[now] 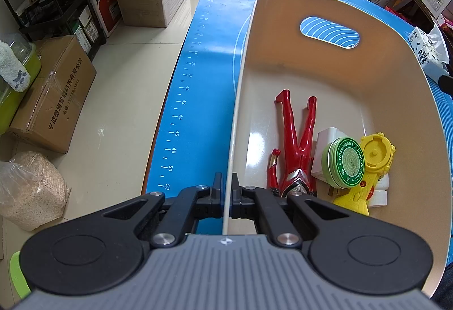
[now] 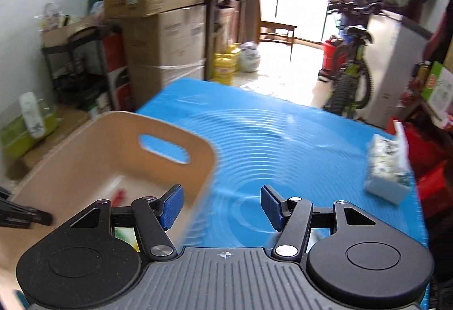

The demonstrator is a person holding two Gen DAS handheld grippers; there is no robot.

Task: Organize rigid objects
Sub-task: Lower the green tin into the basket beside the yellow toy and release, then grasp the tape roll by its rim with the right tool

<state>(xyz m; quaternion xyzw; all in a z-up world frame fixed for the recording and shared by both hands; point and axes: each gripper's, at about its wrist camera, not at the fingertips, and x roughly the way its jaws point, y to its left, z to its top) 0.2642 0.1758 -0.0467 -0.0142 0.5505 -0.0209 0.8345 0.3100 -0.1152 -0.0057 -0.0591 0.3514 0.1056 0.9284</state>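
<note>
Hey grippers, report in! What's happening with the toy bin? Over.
Left gripper shut on bin wall. Right gripper open, empty. Red figure, green tin, yellow toy inside. Nothing blocking.

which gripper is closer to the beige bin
Left. The left gripper is clamped on the beige bin at its side wall. The right gripper is open, next to the bin's corner, not touching it.
</note>
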